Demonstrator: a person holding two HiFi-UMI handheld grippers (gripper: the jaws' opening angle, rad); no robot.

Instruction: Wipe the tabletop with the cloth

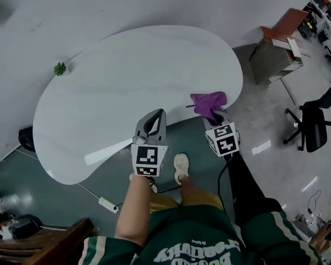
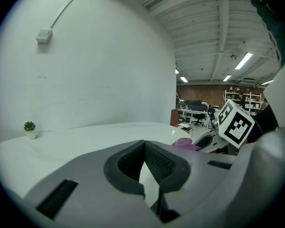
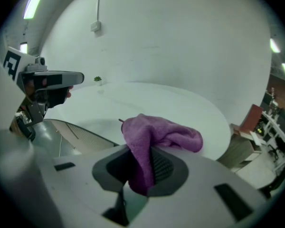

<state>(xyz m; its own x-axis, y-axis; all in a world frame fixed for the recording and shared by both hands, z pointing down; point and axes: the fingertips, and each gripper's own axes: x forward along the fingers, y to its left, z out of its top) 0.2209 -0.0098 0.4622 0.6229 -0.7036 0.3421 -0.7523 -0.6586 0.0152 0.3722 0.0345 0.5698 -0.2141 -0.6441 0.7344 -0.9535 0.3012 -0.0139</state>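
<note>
A purple cloth (image 1: pixel 208 102) bunches over the near right edge of the white kidney-shaped table (image 1: pixel 127 76). My right gripper (image 1: pixel 215 116) is shut on the cloth; in the right gripper view the cloth (image 3: pixel 156 134) is pinched between the jaws (image 3: pixel 142 167) and flops forward. Whether it touches the tabletop (image 3: pixel 171 103) I cannot tell. My left gripper (image 1: pixel 153 127) hovers over the table's near edge, left of the right one, shut with nothing in it (image 2: pixel 145 146). The left gripper view shows the cloth (image 2: pixel 185 145) to the right.
A small potted plant (image 1: pixel 59 68) stands at the table's far left edge. Right of the table are a brown cabinet (image 1: pixel 278 48) and a black office chair (image 1: pixel 314 123). A power strip (image 1: pixel 107 204) and cable lie on the floor below the near edge.
</note>
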